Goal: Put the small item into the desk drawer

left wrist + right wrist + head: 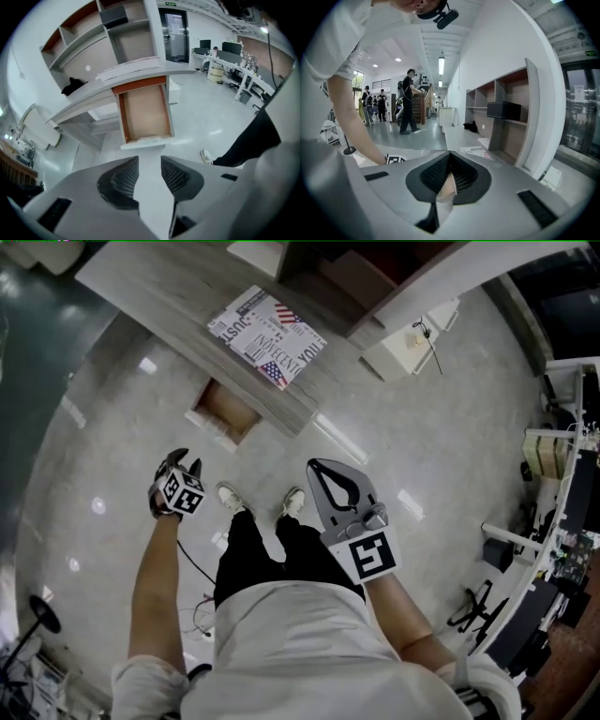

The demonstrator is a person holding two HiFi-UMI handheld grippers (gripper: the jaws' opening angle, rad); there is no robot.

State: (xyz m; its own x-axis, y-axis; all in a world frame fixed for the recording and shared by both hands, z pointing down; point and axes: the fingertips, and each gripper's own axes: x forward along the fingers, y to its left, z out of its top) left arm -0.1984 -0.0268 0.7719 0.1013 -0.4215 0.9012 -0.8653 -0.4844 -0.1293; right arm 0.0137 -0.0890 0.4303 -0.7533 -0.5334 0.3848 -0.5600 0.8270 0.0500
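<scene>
The desk drawer point(227, 410) stands pulled out below the grey desk point(178, 320). In the left gripper view the drawer point(143, 112) shows a bare brown bottom with a pale strip at its front edge. My left gripper point(187, 463) hangs over the floor in front of the drawer. Its jaws point(149, 159) are open and nothing is between them. My right gripper point(314, 466) is to the right, tips together. It is shut point(450, 153) on a small pale beige item point(447, 187) wedged between its pads.
A printed flag-pattern item point(267, 338) lies on the desktop. Open shelves point(117, 42) rise behind the desk, with a black object point(72, 86) on it. The holder's shoes point(230, 497) are near the drawer. Office desks and chairs point(553, 549) line the right side. People point(410, 101) stand far off.
</scene>
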